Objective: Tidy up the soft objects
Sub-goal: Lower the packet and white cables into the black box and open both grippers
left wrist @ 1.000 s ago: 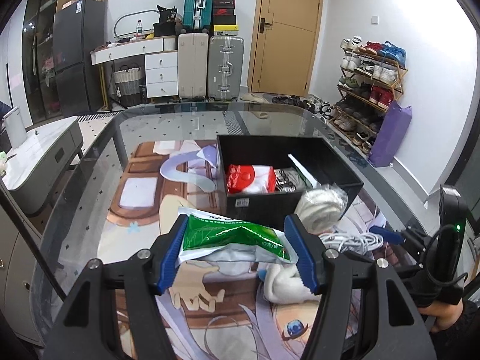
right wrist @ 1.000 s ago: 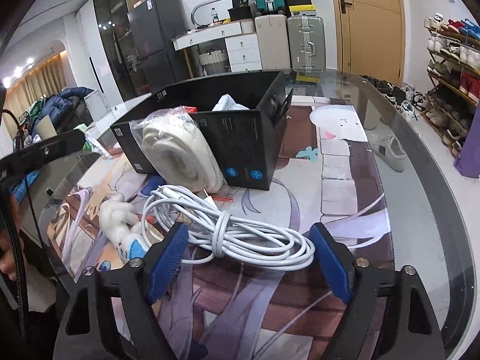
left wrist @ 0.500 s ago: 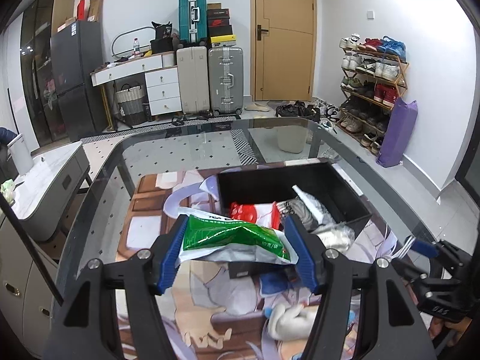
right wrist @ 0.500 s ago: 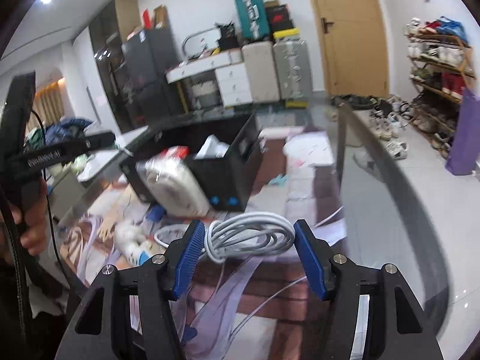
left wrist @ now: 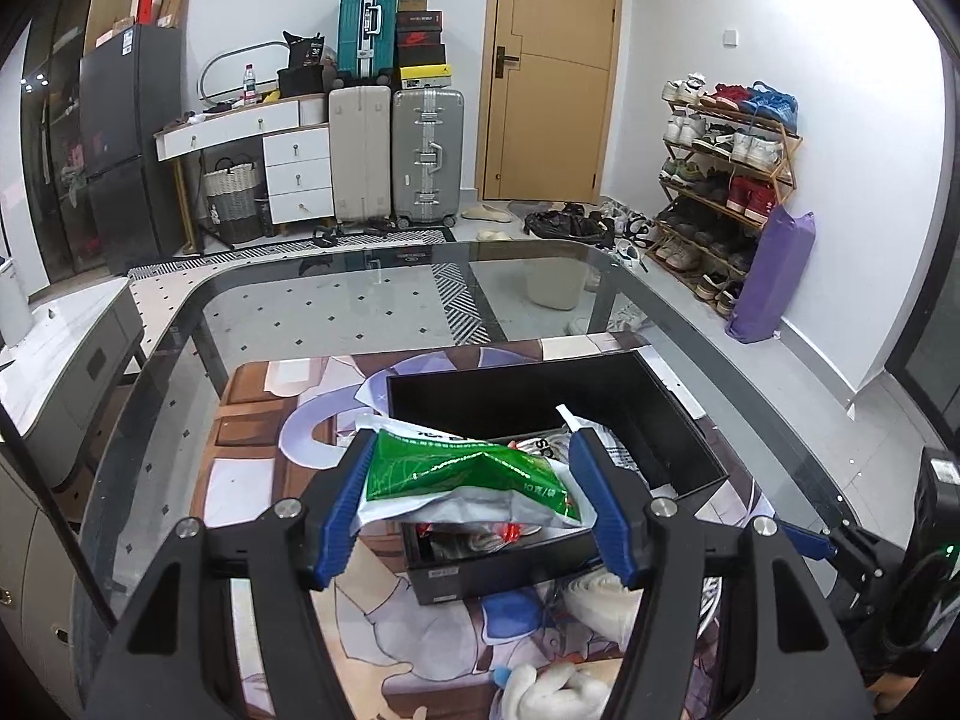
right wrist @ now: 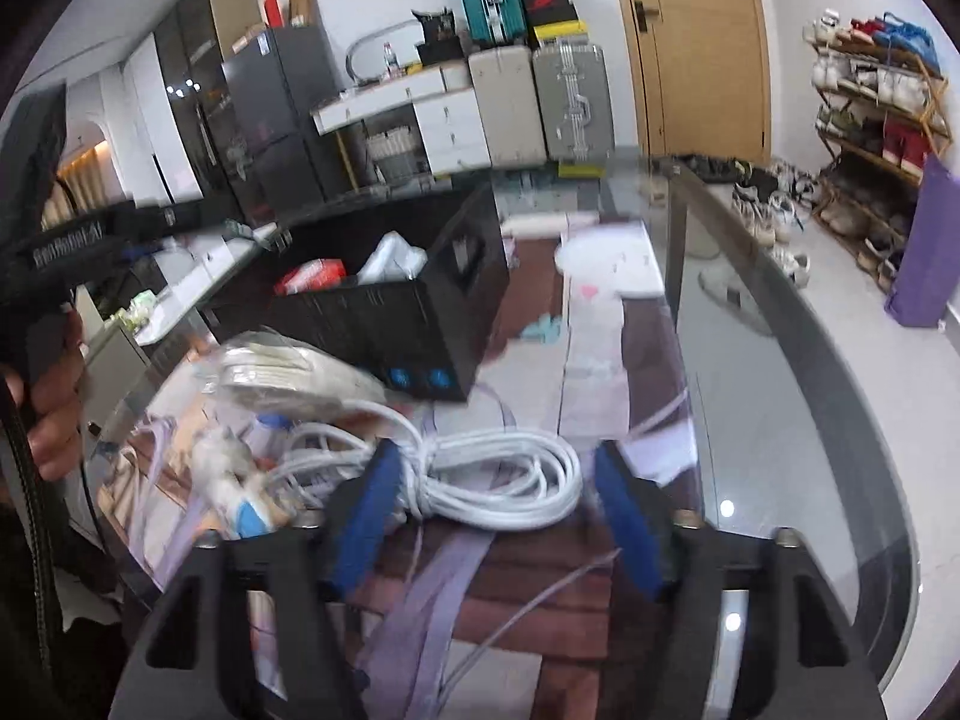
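Note:
My left gripper [left wrist: 471, 501] is shut on a green-and-white plastic packet [left wrist: 468, 474] and holds it above the near end of the black box [left wrist: 678, 420]. The box holds a red packet [right wrist: 309, 276] and white bags. My right gripper [right wrist: 495, 510] is shut on a coiled white cable [right wrist: 504, 474] and holds it above the table, right of the box. A bagged white roll [right wrist: 288, 369] and a white plush toy [left wrist: 558, 690] lie by the box.
A glass table [left wrist: 300, 312] carries a printed mat [left wrist: 252, 480] under the box. A blue item [left wrist: 510, 615] lies by the box's near wall. Suitcases, a dresser, a door and a shoe rack stand in the room behind.
My left gripper has risen and carried the green packet over the box. My right gripper has shut on the white cable and lifted it off the mat.

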The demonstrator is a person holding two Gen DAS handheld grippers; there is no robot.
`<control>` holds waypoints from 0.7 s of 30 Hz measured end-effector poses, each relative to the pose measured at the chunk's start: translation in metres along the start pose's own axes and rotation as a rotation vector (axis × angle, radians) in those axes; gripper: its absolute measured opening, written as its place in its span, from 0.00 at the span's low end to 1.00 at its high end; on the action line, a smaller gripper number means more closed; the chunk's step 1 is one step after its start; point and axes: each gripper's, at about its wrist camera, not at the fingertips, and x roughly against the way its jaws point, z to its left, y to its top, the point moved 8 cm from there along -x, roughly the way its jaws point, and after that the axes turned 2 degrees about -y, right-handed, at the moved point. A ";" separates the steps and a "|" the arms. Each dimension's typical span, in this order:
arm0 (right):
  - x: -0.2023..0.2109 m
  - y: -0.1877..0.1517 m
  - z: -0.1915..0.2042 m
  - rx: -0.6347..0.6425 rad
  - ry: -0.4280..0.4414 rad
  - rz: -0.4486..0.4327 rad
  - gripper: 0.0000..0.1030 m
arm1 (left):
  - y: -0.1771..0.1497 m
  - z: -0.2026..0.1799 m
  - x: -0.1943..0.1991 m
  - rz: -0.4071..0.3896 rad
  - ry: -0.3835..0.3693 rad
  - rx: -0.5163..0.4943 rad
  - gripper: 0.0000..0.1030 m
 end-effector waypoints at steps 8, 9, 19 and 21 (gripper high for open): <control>-0.007 -0.015 0.009 0.047 0.037 0.050 0.85 | -0.002 0.010 -0.002 0.004 -0.020 0.027 0.62; -0.011 -0.014 0.011 0.057 0.026 0.053 0.85 | -0.001 0.010 -0.003 0.004 -0.024 0.031 0.62; -0.040 0.004 0.019 0.085 -0.003 0.097 0.81 | 0.005 0.011 -0.007 -0.007 -0.042 0.039 0.62; -0.041 0.006 0.020 0.089 -0.002 0.100 0.77 | 0.005 0.011 -0.008 -0.008 -0.046 0.043 0.62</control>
